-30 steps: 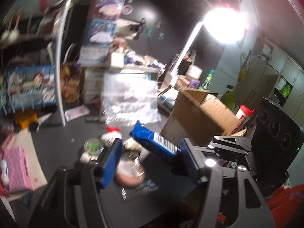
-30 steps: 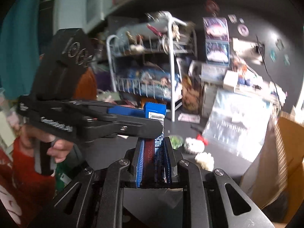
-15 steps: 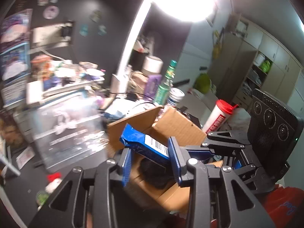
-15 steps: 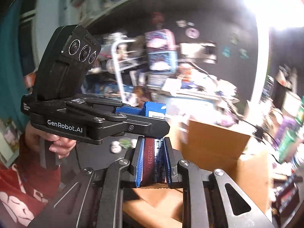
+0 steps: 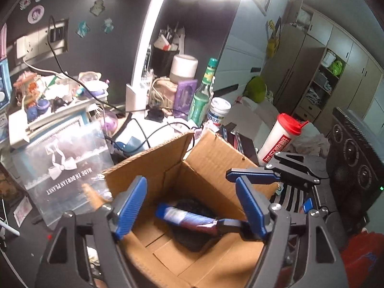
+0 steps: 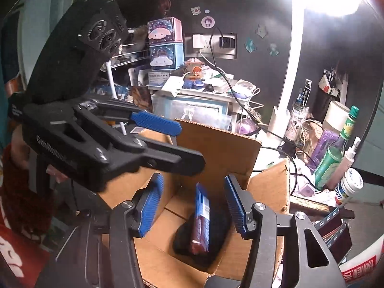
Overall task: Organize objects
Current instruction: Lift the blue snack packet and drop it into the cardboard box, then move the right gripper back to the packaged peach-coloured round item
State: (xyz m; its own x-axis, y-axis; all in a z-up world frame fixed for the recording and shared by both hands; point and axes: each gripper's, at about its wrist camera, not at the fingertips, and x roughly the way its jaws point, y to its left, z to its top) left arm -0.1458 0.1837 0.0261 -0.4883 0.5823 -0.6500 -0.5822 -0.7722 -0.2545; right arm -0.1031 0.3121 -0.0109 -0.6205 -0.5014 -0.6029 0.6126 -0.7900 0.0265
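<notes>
An open cardboard box (image 5: pixel 211 163) (image 6: pixel 216 148) stands under both grippers. A blue and red snack packet (image 5: pixel 184 218) (image 6: pixel 201 223) lies inside it on a dark object (image 5: pixel 192 240) (image 6: pixel 216 242). My left gripper (image 5: pixel 192 206) is open and empty over the box mouth. My right gripper (image 6: pixel 193 206) is open and empty above the packet. The right gripper also shows in the left wrist view (image 5: pixel 283 175), and the left one in the right wrist view (image 6: pixel 168 144).
A green bottle (image 5: pixel 201 96) (image 6: pixel 336 153), a white jar (image 5: pixel 218 112), a red-lidded white cup (image 5: pixel 280 139) and cables crowd the desk behind the box. A clear plastic bag (image 5: pixel 64 168) stands left of it. Drawers with clutter (image 6: pixel 192 96) sit behind.
Both grippers carried the packet over the box, opened and let it go. It now lies inside the box.
</notes>
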